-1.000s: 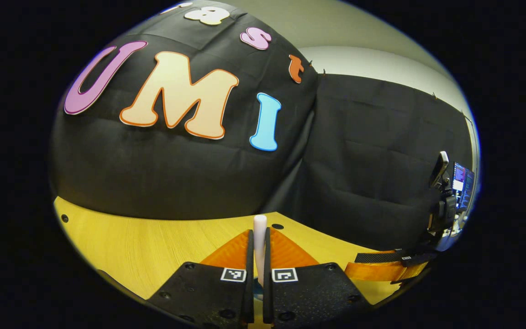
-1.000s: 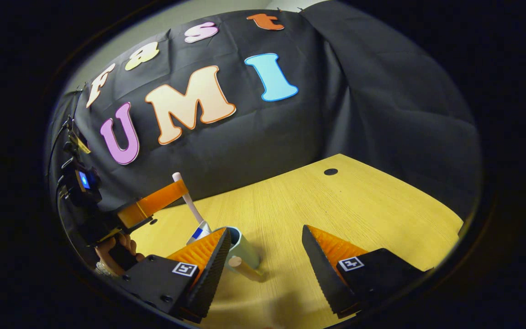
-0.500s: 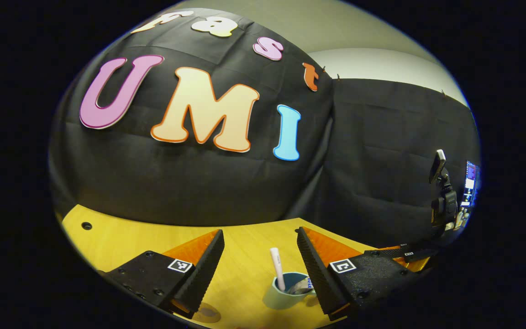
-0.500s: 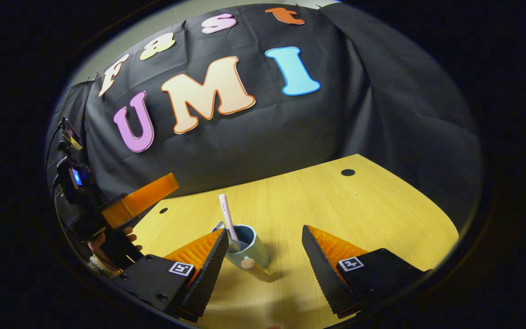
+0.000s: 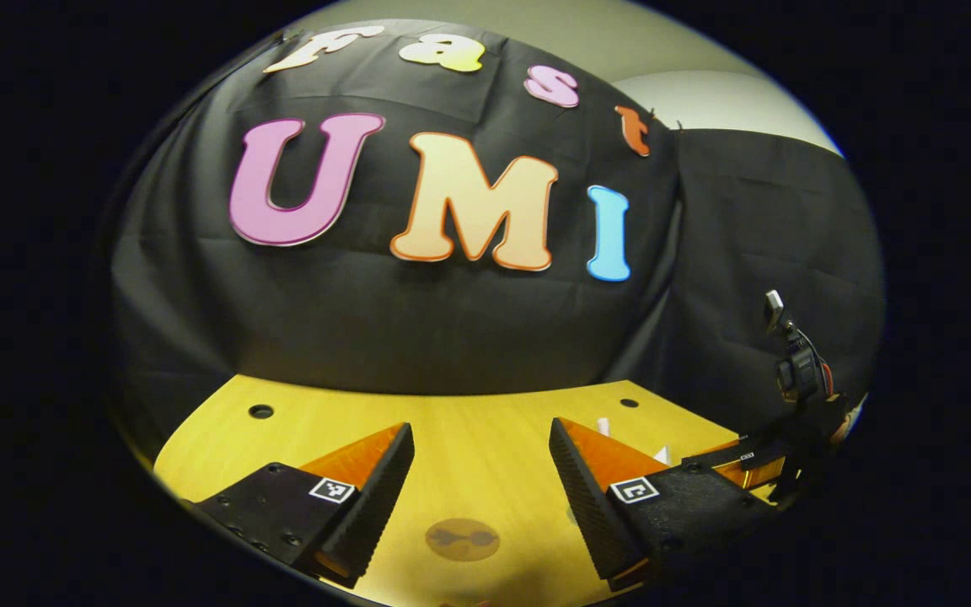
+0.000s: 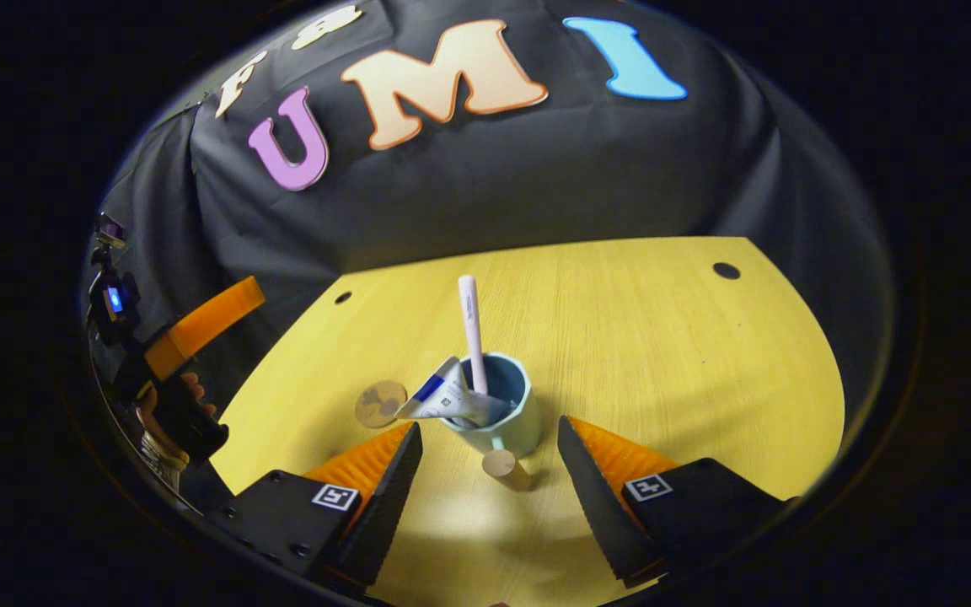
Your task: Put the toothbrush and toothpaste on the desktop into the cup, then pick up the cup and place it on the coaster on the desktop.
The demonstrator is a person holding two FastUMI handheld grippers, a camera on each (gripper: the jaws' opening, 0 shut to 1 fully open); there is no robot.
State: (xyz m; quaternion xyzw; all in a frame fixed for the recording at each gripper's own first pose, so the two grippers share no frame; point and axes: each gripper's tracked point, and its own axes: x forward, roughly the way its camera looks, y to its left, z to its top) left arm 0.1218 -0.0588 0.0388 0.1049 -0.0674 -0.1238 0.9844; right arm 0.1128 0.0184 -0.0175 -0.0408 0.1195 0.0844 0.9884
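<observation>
The right gripper [image 6: 485, 472] is spread wide, empty, its fingers flanking the round wooden handle [image 6: 503, 466] of the pale blue ceramic cup [image 6: 498, 410] just ahead, which holds the white toothbrush [image 6: 471, 324] and toothpaste tube [image 6: 447, 396]. Best to slide forward and close squarely on the handle, lifting upright. The round brown coaster [image 6: 380, 403] lies just left of the cup, and the left gripper [image 5: 481, 497], also spread, hangs over it and should clear away

So a second ago my left fingers [image 5: 383, 493] were pinched on the toothbrush [image 6: 470, 330] above the cup [image 6: 498, 413]. Now they're spread wide with nothing between them, and the brush stands in the cup next to the toothpaste [image 6: 445, 398]. My left gripper [image 6: 199, 327] has pulled away toward the worktop's [image 6: 662, 354] left edge. My right gripper [image 6: 490, 480] has moved in, so the cup's handle now sits between its fingers, untouched.
</observation>
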